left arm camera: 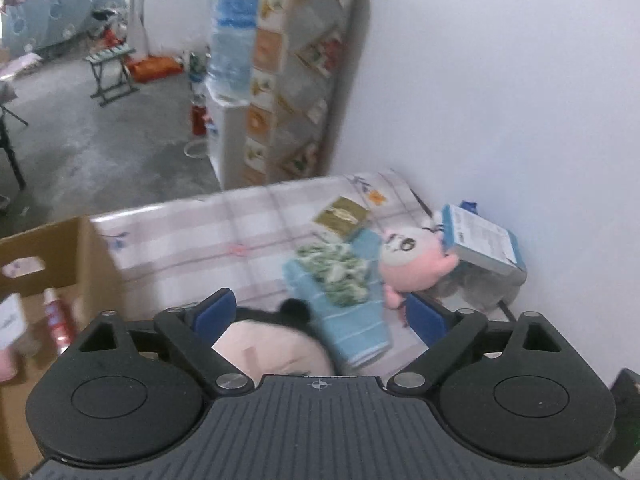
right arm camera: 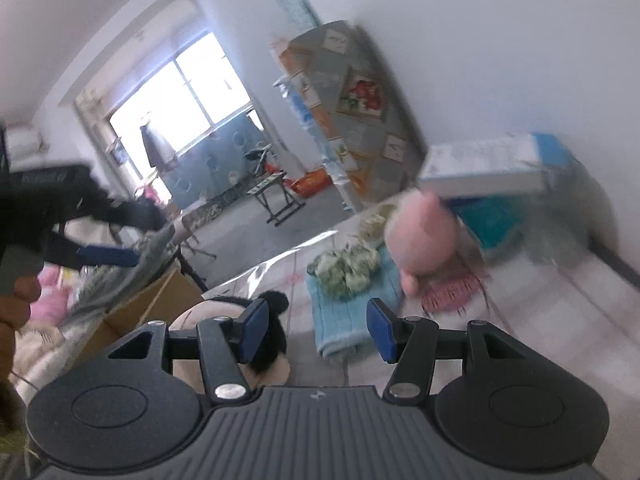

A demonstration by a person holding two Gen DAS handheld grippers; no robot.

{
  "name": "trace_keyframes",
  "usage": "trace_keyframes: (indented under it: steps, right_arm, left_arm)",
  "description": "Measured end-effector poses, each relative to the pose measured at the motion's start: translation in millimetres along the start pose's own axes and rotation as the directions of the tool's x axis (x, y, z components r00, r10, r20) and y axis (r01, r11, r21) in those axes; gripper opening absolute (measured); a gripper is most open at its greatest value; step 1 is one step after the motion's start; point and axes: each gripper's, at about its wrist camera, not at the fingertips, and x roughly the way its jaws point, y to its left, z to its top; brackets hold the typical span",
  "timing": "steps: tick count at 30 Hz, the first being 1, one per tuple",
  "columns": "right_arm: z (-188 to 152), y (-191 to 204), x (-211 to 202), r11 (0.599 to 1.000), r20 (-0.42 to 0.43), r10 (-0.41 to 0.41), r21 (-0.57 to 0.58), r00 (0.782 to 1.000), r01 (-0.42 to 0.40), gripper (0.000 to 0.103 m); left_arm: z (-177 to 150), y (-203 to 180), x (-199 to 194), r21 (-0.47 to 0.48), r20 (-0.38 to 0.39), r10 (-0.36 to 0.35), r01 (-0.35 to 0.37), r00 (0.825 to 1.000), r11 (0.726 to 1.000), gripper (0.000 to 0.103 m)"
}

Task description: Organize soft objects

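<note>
Left gripper [left arm camera: 320, 316] jaws spread wide, nothing clamped; panda plush [left arm camera: 276, 344] lies below and between the pads, apparently untouched, though blur hinders. Right gripper [right arm camera: 318, 330] about half open, empty. Blue towel [left arm camera: 352, 320] on the checked tablecloth [left arm camera: 192, 236], green-white cloth [left arm camera: 340, 272] on top; pink plush [left arm camera: 412, 260] beside it; cardboard box [left arm camera: 96, 256] at table's left.
</note>
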Motion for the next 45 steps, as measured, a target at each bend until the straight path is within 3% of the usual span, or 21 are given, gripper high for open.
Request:
trace_keyframes:
  steps: [5, 10, 18, 24, 29, 35, 39, 45]
  right_arm:
    - [23.9, 0.7, 64.8, 0.99, -0.094, 0.006, -0.139, 0.996, -0.019, 0.058]
    - [30.9, -2.3, 121.3, 0.975, -0.165, -0.04, -0.222, 0.985, 0.003, 0.058]
    - [27.6, 4.9, 160.4, 0.938, -0.176, -0.107, -0.344, 0.979, 0.04, 0.055]
    - [20.8, 9.5, 164.5, 0.936, -0.213, -0.097, -0.353, 0.972, 0.016, 0.053]
    - [20.7, 10.1, 162.6, 0.941, -0.229, -0.079, -0.338, 0.97, -0.003, 0.05]
    - [25.4, -1.9, 135.2, 0.974, -0.245, -0.028, -0.224, 0.969, -0.028, 0.047]
    - [16.6, -17.3, 105.9, 0.993, -0.262, 0.006, -0.116, 0.965, -0.037, 0.046]
    - [-1.4, -25.7, 62.0, 0.998, -0.264, 0.038, -0.035, 0.964, -0.049, 0.046]
  left_arm:
    - [17.3, -23.9, 60.2, -0.019, -0.099, -0.018, 0.016, 0.995, 1.0, 0.087]
    - [28.2, -17.2, 130.7, -0.108, -0.208, 0.016, -0.039, 0.978, 0.993, 0.061]
    - [26.9, -4.4, 190.0, -0.155, -0.313, 0.042, -0.095, 0.949, 0.983, 0.035]
    - [21.1, -5.2, 192.0, -0.154, -0.336, 0.064, -0.122, 0.94, 0.981, 0.025]
    - [21.5, -4.8, 188.6, -0.186, -0.344, 0.05, -0.12, 0.938, 0.975, 0.025]
    - [20.3, -6.6, 162.5, -0.22, -0.321, -0.022, -0.053, 0.947, 0.974, 0.029]
    - [13.2, -15.1, 135.9, -0.195, -0.309, -0.057, -0.004, 0.949, 0.981, 0.037]
    - [-3.7, -35.0, 107.1, -0.144, -0.299, -0.092, 0.05, 0.95, 0.988, 0.037]
